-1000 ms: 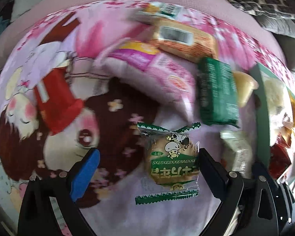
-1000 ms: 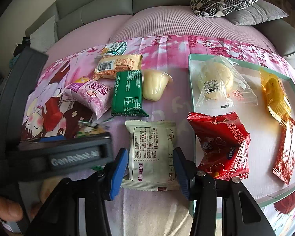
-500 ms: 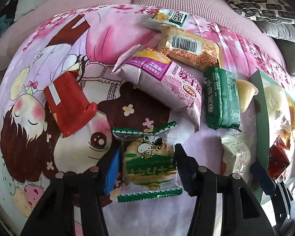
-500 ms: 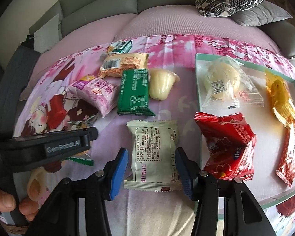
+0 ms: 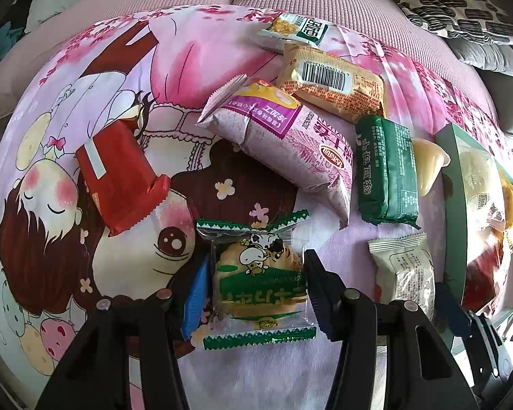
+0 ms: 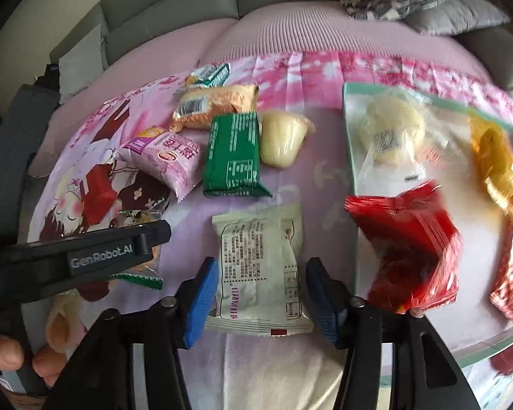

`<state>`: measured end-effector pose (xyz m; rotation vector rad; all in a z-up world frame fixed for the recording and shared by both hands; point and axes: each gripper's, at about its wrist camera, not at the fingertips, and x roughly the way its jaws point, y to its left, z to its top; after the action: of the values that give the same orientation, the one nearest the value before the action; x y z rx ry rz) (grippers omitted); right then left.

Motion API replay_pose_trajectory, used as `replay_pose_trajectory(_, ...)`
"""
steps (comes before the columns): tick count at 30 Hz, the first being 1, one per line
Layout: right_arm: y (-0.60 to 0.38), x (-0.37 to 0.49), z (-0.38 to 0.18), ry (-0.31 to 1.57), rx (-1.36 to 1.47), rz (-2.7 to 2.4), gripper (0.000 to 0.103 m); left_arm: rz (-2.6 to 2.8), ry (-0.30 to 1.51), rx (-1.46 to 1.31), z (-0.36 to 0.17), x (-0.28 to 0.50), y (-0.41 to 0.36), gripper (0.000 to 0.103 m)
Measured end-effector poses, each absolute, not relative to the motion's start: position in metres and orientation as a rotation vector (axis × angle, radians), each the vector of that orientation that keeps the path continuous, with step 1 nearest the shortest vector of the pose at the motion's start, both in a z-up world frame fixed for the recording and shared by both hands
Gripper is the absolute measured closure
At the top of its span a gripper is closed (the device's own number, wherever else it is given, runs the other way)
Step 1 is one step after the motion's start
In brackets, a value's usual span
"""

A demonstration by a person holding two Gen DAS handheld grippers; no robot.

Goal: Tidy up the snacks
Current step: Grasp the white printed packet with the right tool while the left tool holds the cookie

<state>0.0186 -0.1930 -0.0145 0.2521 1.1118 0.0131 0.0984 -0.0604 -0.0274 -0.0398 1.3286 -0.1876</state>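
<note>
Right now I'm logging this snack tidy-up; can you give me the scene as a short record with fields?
surface: cartoon blanket
left gripper: shut on cow cookie pack
right gripper: straddling white packet, grip unclear
tray: bun, red bag, orange packet inside
loose snacks: pink bag, green bar, red wrapper

Between the left fingers (image 5: 313, 287) sits a cookie pack (image 5: 260, 283) in clear, shiny plastic. Between the right fingers (image 6: 201, 294) lies a white packet (image 6: 261, 270), dull and smooth. The cloth (image 5: 126, 78) under them is soft and printed. Past it, the cushion (image 6: 290, 34) looks ribbed and matt.
</note>
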Motion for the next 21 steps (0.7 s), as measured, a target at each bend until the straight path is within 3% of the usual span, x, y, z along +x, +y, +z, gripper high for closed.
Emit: replay_pose_trajectory(21,-0.162,0.024,-0.026,1.153,0.064,0.01,0.045,-0.168,1.32,0.006,-0.034,0.097,-0.074,0.048)
